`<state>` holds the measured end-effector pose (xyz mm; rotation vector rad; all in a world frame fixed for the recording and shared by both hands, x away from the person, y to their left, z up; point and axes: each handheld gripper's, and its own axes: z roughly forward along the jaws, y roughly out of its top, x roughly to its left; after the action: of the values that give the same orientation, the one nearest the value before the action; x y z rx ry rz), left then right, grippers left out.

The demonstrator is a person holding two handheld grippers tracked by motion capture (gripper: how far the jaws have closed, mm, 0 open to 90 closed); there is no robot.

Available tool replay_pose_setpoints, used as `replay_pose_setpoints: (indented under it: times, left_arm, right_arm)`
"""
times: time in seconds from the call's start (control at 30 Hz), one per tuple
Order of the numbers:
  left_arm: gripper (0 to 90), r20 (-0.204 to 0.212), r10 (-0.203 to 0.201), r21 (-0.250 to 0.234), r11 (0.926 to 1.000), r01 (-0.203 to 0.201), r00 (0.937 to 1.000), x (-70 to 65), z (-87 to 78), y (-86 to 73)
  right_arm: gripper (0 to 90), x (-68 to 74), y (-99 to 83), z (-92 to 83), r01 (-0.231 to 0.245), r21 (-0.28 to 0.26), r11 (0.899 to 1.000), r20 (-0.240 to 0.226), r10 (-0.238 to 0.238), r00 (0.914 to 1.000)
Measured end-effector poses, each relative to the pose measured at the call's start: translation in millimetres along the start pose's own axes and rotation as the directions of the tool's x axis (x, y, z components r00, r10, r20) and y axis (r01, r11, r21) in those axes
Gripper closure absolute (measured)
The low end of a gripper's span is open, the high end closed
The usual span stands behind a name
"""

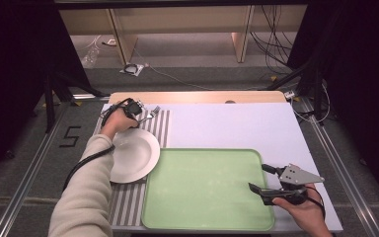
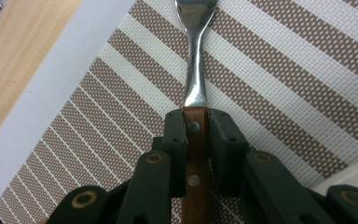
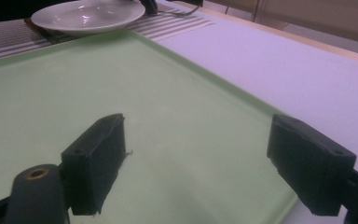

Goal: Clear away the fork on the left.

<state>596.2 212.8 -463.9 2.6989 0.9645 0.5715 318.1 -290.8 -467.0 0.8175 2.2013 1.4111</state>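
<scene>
Two grippers are in use. Left gripper (image 2: 197,122): jaws clamped on the wooden handle of a fork (image 2: 195,56), which extends straight ahead of the jaws over the striped placemat (image 2: 279,74). Fork tines are cut off in the left gripper view and small in the high view. White plate (image 1: 133,154) sits just beside this gripper, with nothing in it. Right gripper (image 3: 196,163): jaws wide apart, nothing between them, at the near right edge of the green tray (image 3: 74,84). Tray holds nothing.
</scene>
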Motion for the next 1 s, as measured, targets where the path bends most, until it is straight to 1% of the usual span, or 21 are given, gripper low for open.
replay_pose_setpoints:
  times: [0.1, 0.13, 0.27, 0.4, 0.5, 0.57, 0.67, 0.73, 0.77, 0.83, 0.87, 0.9, 1.0]
  left_arm:
    - [77.0, -0.009, -0.005, -0.011, 0.9999, 0.004, 0.9999, 0.6, -1.3, 1.3]
    - [77.0, -0.021, -0.011, -0.024, 0.9997, 0.01, 0.9997, 1.3, -3.0, 2.6]
    - [77.0, -0.051, -0.022, -0.044, 0.9988, 0.02, 0.9985, 3.8, -8.2, 4.8]
    - [77.0, -0.084, -0.051, -0.074, 0.9962, 0.044, 0.9951, 5.2, -13.7, 5.3]
    - [77.0, -0.09, -0.059, -0.087, 0.9949, 0.051, 0.9942, 5.6, -16.1, 4.8]
    - [77.0, -0.101, -0.084, -0.112, 0.991, 0.073, 0.9913, 6.3, -20.4, 3.4]
    - [77.0, -0.12, -0.095, -0.122, 0.9893, 0.08, 0.9882, 6.6, -26.2, 2.2]
    - [77.0, -0.125, -0.11, -0.14, 0.9858, 0.093, 0.9859, 7.0, -31.2, 1.4]
    - [77.0, -0.13, -0.115, -0.146, 0.9847, 0.095, 0.9849, 7.3, -34.0, 1.1]
    - [77.0, -0.137, -0.124, -0.154, 0.9826, 0.103, 0.9827, 7.0, -39.0, 1.0]
    - [77.0, -0.137, -0.124, -0.154, 0.9826, 0.103, 0.9827, 7.0, -39.0, 1.0]
    - [77.0, -0.141, -0.125, -0.161, 0.9817, 0.102, 0.982, 5.9, -43.5, 1.0]
    - [77.0, -0.147, -0.126, -0.169, 0.9804, 0.101, 0.9811, 3.9, -49.4, 1.6]
  right_arm:
    - [20.3, -0.3, -0.1, 0.0, 0.001, -0.002, 1.0, 0.001, -0.001, 1.0]
    - [20.3, -0.5, -0.2, 0.0, 0.001, -0.002, 1.0, 0.001, -0.001, 1.0]
    - [20.3, -0.6, -0.3, 0.0, 0.002, -0.002, 1.0, 0.002, -0.002, 1.0]
    - [20.3, -0.6, -0.2, 0.1, 0.002, -0.003, 1.0, 0.001, -0.002, 1.0]
    - [20.3, -0.3, -0.2, 0.2, -0.001, 0.0, 1.0, 0.0, 0.001, 1.0]
    - [20.3, -0.2, 0.2, 0.3, 0.001, -0.001, 1.0, 0.0, -0.001, 1.0]
    - [20.3, 0.0, 0.7, 0.6, 0.0, -0.002, 1.0, 0.0, 0.0, 1.0]
    - [20.3, -0.5, 0.6, 1.1, 0.0, -0.003, 1.0, 0.0, 0.0, 1.0]
    - [20.3, -0.8, 0.7, 0.5, 0.001, 0.006, 1.0, 0.005, -0.001, 1.0]
    - [20.3, -1.0, 0.5, 0.4, 0.001, 0.006, 1.0, 0.004, -0.001, 1.0]
    - [20.3, -1.1, 0.4, 0.1, 0.002, 0.005, 1.0, 0.004, -0.002, 1.0]
    - [20.3, -1.0, 0.3, -0.2, -0.001, 0.004, 1.0, 0.003, 0.001, 1.0]
    - [20.3, -0.9, 0.0, -0.9, -0.001, -0.007, 1.0, 0.003, 0.001, 1.0]
